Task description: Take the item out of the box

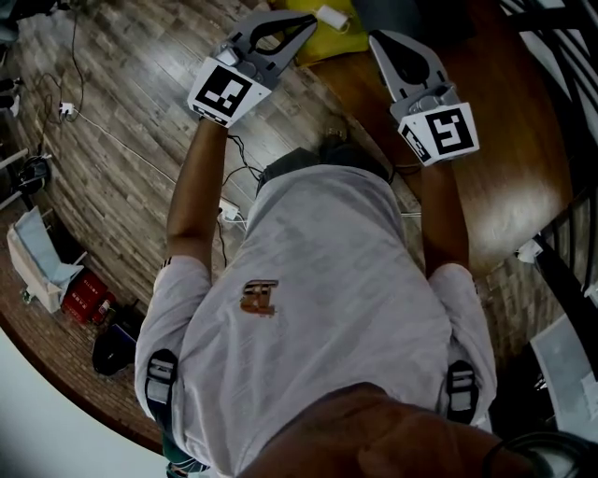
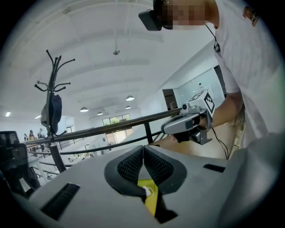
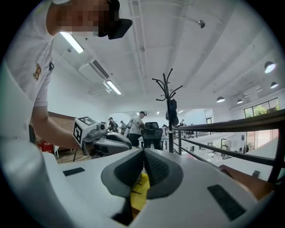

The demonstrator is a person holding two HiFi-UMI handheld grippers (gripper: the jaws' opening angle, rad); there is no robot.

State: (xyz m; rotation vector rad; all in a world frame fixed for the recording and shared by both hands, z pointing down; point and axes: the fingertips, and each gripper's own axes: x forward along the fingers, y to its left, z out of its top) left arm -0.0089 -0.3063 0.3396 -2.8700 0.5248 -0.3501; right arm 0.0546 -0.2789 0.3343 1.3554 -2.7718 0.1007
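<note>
- Over the wooden table (image 1: 505, 187), left gripper (image 1: 306, 23) and right gripper (image 1: 378, 39) are both clenched and empty.
- Yellow thing (image 1: 327, 42) lies just beyond the tips. No box is clearly visible, so reaching with the jaws closed would likely shove it, not grab.

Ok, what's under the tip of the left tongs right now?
Beneath the shut left tongs lies a yellow item at the wooden table edge, a small white piece on it. The tongs and frame edge cover its rest; no box shows.

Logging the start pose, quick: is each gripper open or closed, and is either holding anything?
Left gripper: closed, jaws together, holding nothing.
Right gripper: closed, jaws together, holding nothing.
</note>
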